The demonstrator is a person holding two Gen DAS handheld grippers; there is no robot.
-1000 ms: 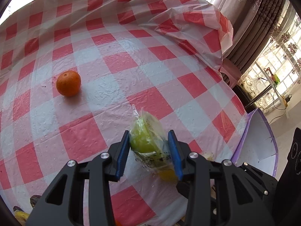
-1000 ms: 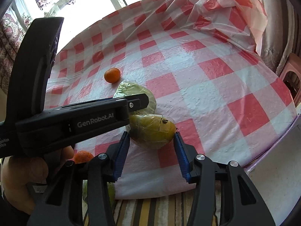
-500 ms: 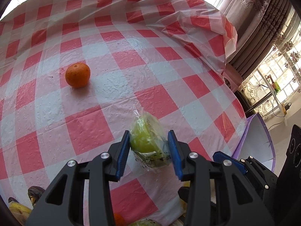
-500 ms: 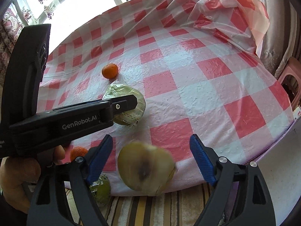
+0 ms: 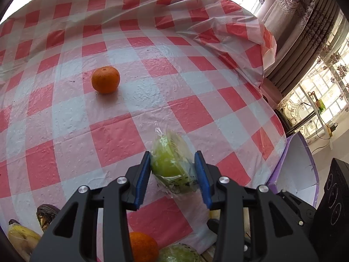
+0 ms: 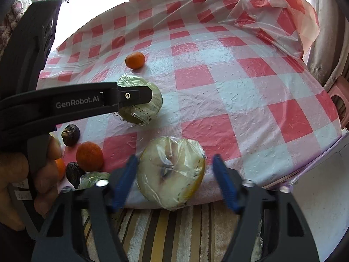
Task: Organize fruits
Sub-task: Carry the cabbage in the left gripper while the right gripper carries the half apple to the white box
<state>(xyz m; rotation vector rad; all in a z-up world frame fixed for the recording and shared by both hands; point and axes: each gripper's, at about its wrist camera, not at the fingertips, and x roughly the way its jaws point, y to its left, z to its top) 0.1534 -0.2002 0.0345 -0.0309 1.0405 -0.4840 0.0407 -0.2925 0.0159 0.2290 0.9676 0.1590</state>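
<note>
My left gripper (image 5: pixel 172 170) is shut on a green fruit in clear plastic wrap (image 5: pixel 169 161), held just above the red-checked tablecloth (image 5: pixel 192 113). The right wrist view shows this gripper (image 6: pixel 130 96) side-on, gripping the same fruit (image 6: pixel 152 109). A pale yellow wrapped fruit (image 6: pixel 172 172) sits at the table's near edge between the blurred blue fingers of my right gripper (image 6: pixel 174 159). Its jaws are closing, with a gap still showing at the right pad. A loose orange (image 5: pixel 105 79) (image 6: pixel 135 60) lies farther out on the cloth.
More fruit is piled at the near left: an orange (image 6: pixel 89 156), dark fruits (image 6: pixel 70 132), a wrapped green one (image 6: pixel 93 179) and a banana (image 5: pixel 19 240). Striped cloth (image 6: pixel 174 229) lies below the table edge. A purple-edged white box (image 5: pixel 296 170) stands to the right.
My right gripper let go of the yellow fruit and spread wide, then began narrowing. The fruit dropped toward the table's near edge. My left gripper shifted slightly, still gripping the green fruit.
</note>
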